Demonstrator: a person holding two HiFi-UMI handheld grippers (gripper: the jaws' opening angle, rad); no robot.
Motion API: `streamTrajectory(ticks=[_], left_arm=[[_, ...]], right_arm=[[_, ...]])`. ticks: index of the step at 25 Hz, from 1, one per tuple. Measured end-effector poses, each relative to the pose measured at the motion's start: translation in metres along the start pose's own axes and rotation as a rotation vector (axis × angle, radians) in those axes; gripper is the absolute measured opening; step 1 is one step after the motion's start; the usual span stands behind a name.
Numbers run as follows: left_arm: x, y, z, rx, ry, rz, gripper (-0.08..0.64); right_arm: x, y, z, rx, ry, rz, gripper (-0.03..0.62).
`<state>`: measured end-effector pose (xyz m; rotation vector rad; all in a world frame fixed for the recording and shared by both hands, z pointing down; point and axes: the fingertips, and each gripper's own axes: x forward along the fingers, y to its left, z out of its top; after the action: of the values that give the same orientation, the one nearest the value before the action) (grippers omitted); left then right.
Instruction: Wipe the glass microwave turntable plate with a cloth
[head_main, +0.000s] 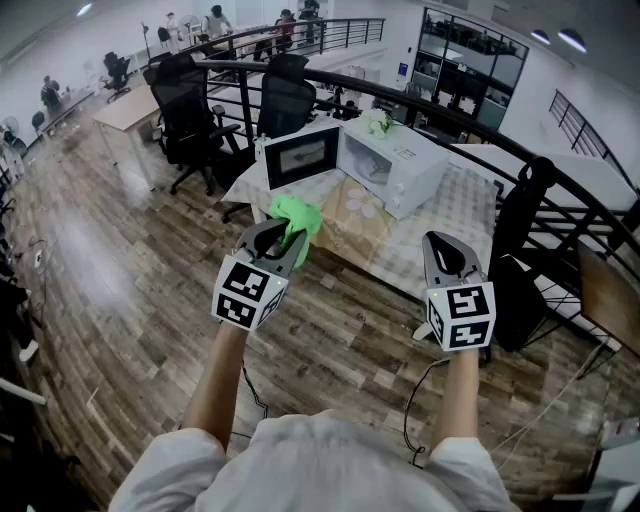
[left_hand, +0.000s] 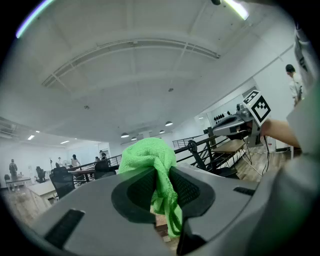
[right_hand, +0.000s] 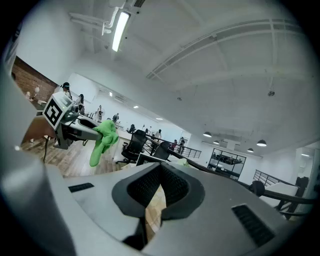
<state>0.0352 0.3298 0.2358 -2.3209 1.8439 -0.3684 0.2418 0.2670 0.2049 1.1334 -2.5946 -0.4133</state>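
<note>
Wooden floor (head_main: 120, 300) below, microwave (head_main: 392, 165) interior indistinct; left claw (left_hand: 160, 176) pinches green cloth (left_hand: 147, 155), right claw (right_hand: 160, 175) closed, empty.

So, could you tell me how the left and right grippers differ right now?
The left gripper is shut on the cloth; the right gripper is shut on nothing. In the head view the left gripper leans inward; the right gripper points straighter ahead. Both hang in the air, short of the table.
</note>
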Motion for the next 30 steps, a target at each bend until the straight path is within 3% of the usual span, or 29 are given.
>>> streamTrajectory(ticks=[12, 18, 25, 30], left_arm=[[0.001, 0.031, -0.028, -0.025, 0.007, -0.04, 0.09], [0.016, 0.056, -0.048, -0.044, 0.022, -0.065, 0.091], [0.086, 0.099, -0.07, -0.054, 0.032, -0.06, 0.091], [0.17, 0.127, -0.074, -0.037, 0.048, -0.078, 0.091]], right_arm=[[0.033, 0.024, 0.0, 0.032, 0.009, -0.039, 0.014], [0.057, 0.029, 0.002, 0.143, -0.037, -0.056, 0.014], [0.13, 0.004, -0.013, 0.147, -0.033, -0.044, 0.012], [0.207, -0.043, -0.029, 0.153, -0.037, -0.054, 0.014]])
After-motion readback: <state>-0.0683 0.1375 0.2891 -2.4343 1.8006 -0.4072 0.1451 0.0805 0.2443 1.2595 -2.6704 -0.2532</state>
